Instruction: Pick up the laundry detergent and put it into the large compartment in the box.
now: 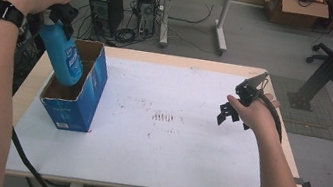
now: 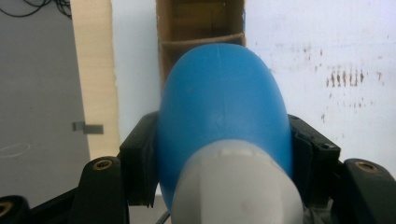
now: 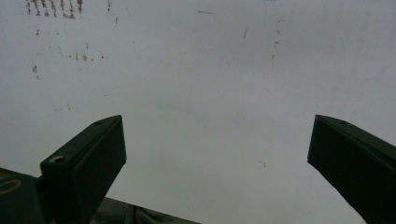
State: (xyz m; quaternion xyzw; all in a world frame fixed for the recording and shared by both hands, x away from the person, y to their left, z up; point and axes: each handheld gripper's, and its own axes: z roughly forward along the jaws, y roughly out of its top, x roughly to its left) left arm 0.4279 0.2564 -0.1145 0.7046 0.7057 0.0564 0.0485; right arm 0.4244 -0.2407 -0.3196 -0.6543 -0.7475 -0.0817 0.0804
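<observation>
Bottle (image 1: 62, 51), blue plastic with a white cap, sits tilted with its lower end inside an open-topped blue carton (image 1: 75, 90) at the left side of the desk (image 1: 151, 177). Left gripper (image 1: 63, 15) clamps the bottle near its cap end; in the left gripper view its jaws press against both sides of the blue body (image 2: 222, 112). Right gripper (image 1: 233, 106) hangs above the desk's right side, well apart from the carton, jaws spread wide with nothing between them. Brown marks (image 1: 163, 117) stain the white desk surface near its middle.
</observation>
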